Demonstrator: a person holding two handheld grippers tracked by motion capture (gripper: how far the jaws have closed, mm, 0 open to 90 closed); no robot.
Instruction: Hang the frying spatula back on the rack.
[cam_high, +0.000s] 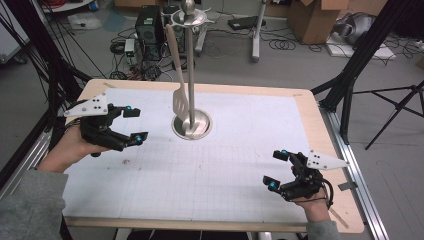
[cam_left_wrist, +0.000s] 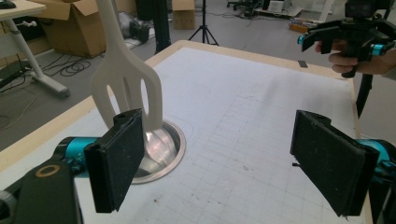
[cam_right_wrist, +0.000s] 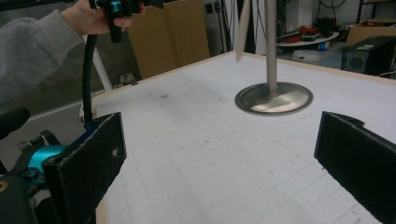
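A steel utensil stand rises from a round base at the table's middle back. A pale slotted spatula hangs from its top ring, blade down just above the base. In the left gripper view the spatula blade hangs close ahead, over the base. My left gripper is open, held left of the stand with nothing between its jaws. My right gripper is open near the front right, also holding nothing. The stand's pole and base show in the right gripper view.
A white gridded mat covers the wooden table. Behind the table lie cables, a black computer case and cardboard boxes. Black tripod legs stand to the right.
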